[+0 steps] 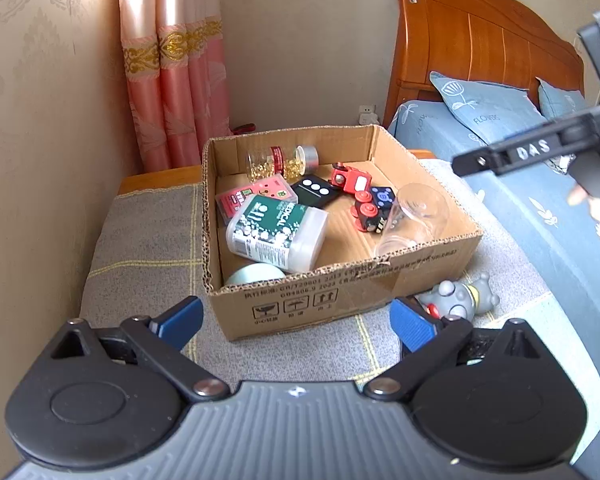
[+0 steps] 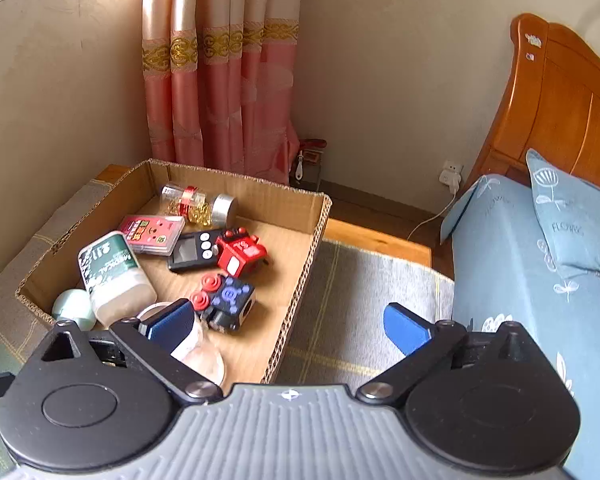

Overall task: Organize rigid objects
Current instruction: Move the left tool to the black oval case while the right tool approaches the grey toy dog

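Two grippers hang over a grey plaid mat [image 1: 148,256], and both have their blue fingers spread wide with nothing between them. In the left wrist view the left gripper [image 1: 296,322] sits low at 6 o'clock, just short of the near wall of an open box [image 1: 340,292]. Inside the box lie a capsule jar [image 1: 282,160] on its side at 12 o'clock, a pink case [image 1: 252,196] and a black timer [image 1: 316,190] nearer the middle, a red toy [image 1: 350,178] beside the timer, a dark toy [image 1: 374,210] with red wheels below it, a clear cup [image 1: 416,216] tipped over at 3 o'clock, a white-and-green tub [image 1: 276,232] on its side at 8 o'clock, and a pale green ball [image 1: 254,274] against the near wall. A grey figure [image 1: 458,296] lies on the mat outside the box, at its 5 o'clock corner, just beyond the left gripper's right finger.

In the right wrist view the right gripper [image 2: 290,320] hangs over the box's right wall; its left finger [image 2: 168,320] is over the cup. A blue bed [image 2: 512,248] lies at 3 o'clock, pink curtains [image 2: 220,92] at 12.
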Demonstrator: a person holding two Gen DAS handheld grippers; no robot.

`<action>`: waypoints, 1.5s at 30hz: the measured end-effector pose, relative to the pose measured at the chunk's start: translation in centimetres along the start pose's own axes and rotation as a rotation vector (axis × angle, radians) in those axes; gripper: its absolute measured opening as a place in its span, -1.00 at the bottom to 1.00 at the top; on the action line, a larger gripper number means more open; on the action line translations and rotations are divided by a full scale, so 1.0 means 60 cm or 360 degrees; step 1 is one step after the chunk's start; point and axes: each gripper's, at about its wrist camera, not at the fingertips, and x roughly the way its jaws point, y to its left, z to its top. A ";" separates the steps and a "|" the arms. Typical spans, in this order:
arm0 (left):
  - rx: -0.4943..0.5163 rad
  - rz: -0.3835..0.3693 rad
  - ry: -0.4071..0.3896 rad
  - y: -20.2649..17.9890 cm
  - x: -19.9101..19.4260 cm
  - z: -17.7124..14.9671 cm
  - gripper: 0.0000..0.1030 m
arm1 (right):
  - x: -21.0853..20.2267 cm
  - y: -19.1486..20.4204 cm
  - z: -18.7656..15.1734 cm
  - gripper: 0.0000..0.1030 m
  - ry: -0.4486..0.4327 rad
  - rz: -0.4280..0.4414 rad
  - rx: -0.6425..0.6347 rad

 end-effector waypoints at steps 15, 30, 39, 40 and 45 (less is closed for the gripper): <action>-0.0014 -0.0028 0.0115 -0.005 0.021 -0.045 0.93 | 0.033 0.072 -0.179 1.00 0.0092 -0.0049 0.0322; 0.0068 -0.0079 0.0193 -0.039 0.053 -0.050 0.93 | 0.052 0.070 -0.218 1.00 0.0171 -0.0183 0.0286; 0.0260 -0.0156 0.0285 -0.102 0.096 -0.059 0.93 | 0.060 0.047 -0.247 1.00 0.0199 -0.0098 0.0260; 0.0276 -0.0159 0.0297 -0.108 0.102 -0.063 0.93 | 0.061 0.044 -0.247 1.00 0.0200 -0.0086 0.0245; 0.0290 -0.0174 0.0320 -0.123 0.127 -0.074 0.93 | 0.062 0.031 -0.248 1.00 0.0213 -0.0033 0.0189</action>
